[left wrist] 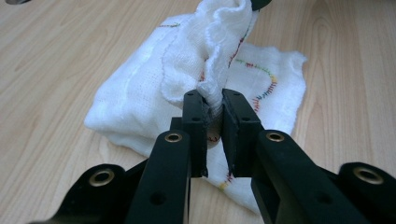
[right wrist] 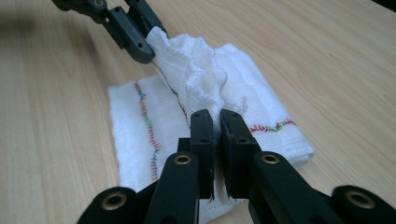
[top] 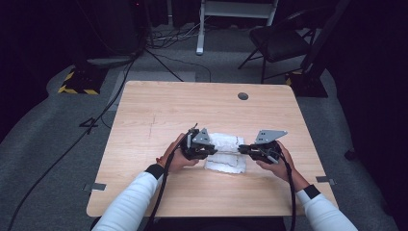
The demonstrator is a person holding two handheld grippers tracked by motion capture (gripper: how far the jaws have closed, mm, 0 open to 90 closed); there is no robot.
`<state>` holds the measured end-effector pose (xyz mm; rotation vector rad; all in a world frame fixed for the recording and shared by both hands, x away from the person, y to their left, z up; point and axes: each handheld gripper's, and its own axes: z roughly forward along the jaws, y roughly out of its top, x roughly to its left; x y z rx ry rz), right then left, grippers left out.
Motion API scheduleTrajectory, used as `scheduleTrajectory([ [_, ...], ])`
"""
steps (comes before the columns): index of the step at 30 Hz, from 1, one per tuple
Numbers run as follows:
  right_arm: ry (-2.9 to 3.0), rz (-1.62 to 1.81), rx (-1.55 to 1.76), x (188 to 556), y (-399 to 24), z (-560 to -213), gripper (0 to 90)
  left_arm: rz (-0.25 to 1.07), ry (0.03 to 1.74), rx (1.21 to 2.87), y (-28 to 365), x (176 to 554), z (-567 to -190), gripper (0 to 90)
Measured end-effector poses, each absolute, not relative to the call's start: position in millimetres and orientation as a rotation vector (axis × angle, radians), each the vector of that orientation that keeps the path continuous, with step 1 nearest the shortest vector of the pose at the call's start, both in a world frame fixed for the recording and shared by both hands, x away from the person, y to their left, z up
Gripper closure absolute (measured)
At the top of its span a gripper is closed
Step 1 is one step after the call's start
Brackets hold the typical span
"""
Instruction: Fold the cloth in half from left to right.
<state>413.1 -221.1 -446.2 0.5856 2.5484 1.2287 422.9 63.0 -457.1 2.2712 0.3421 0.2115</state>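
I find the white cloth (top: 226, 153) lying folded near the middle of the wooden table (top: 144, 110), between my two hands. It is a thin gauze-like weave with a line of coloured stitching near its hem; I judge it very light, fully limp and not fragile, with a coarse surface that should not slip from the pads but will sag and bunch wherever it is unsupported. My left gripper (left wrist: 213, 109) is clenched on a gathered ridge of the top layer, and my right gripper (right wrist: 216, 122) is clenched on the same ridge at its other end; in the right gripper view the left gripper's jaws appear farther off, pinching the far end. The fabric between the two grips stands up in a ruffled crest while the lower layers rest flat on the table. The hemmed edge is the sound place to hold, since a pinch in mid-panel would likely drag several layers together. The tabletop is smooth pale wood grain, with a round cable port (top: 243, 96) near its far edge. Beyond it I note grey carpet, trailing cables, a dark folding chair (top: 279, 41) and a white frame leg.
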Motion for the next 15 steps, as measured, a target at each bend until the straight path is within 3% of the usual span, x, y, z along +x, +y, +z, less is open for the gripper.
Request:
scheduleTrajectory([
  [15, 2.682, 1.138, 0.528, 396.2, -220.3, -467.4, 81.9, 0.206, 0.306, 2.333, 70.8, 402.5, -468.4, 80.4],
])
